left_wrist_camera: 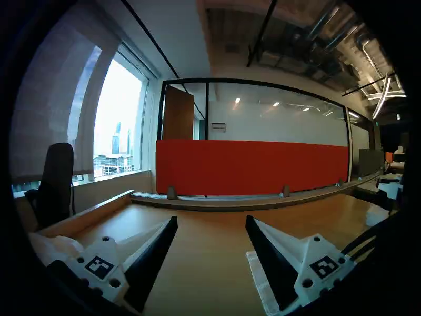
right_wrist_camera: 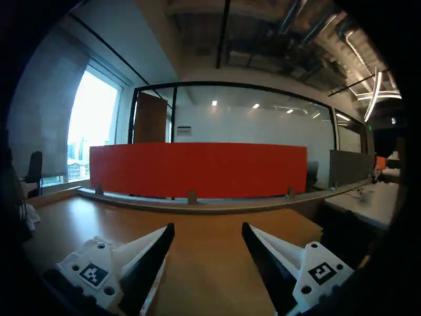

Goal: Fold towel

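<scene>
My left gripper (left_wrist_camera: 210, 220) hovers low over a wooden table (left_wrist_camera: 210, 253), open, with nothing between its fingers. A strip of white towel (left_wrist_camera: 259, 280) lies on the table just under its right finger. More white cloth (left_wrist_camera: 57, 246) is bunched beside its left finger. My right gripper (right_wrist_camera: 208, 227) is also open and holds nothing, low over the same table (right_wrist_camera: 210, 263). A thin white edge of cloth (right_wrist_camera: 156, 287) shows under its left finger. A small white bundle (right_wrist_camera: 30, 216) lies at the far left.
A red partition (left_wrist_camera: 252, 167) runs along the table's far edge, with a glass wall behind it. A black chair (left_wrist_camera: 55, 184) stands by the window at the left. A white desk (right_wrist_camera: 368, 203) with small items stands at the right.
</scene>
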### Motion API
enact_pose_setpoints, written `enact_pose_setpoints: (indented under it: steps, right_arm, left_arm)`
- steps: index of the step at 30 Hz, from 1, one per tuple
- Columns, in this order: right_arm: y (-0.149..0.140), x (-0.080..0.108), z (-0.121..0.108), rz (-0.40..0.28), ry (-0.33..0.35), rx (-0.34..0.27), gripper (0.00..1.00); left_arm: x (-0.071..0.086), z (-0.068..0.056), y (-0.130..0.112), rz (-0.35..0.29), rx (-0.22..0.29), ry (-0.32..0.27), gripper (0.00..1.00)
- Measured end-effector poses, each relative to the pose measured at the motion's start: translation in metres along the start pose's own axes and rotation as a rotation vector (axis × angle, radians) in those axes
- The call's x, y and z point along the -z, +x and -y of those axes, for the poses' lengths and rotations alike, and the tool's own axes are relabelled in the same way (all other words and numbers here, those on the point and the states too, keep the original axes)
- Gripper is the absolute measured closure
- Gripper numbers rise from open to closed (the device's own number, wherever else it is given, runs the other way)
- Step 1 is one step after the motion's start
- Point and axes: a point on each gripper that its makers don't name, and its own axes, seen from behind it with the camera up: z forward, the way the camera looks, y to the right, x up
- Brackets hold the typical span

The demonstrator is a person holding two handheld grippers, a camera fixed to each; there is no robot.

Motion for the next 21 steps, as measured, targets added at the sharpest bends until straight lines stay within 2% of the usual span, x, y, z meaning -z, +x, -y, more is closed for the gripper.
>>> enact_pose_setpoints:
  steps: [12,21]
  right_arm:
    - [0.069,0.002,0.002,0.006,-0.003,0.006,0.01]
    - [0.089,0.002,0.001,0.022,-0.004,0.016,0.01]
  left_arm:
    - [0.0,0.0,0.057,0.013,-0.005,-0.003,0.04]
    - [-0.001,-0.002,0.069,0.048,-0.012,-0.018,0.04]
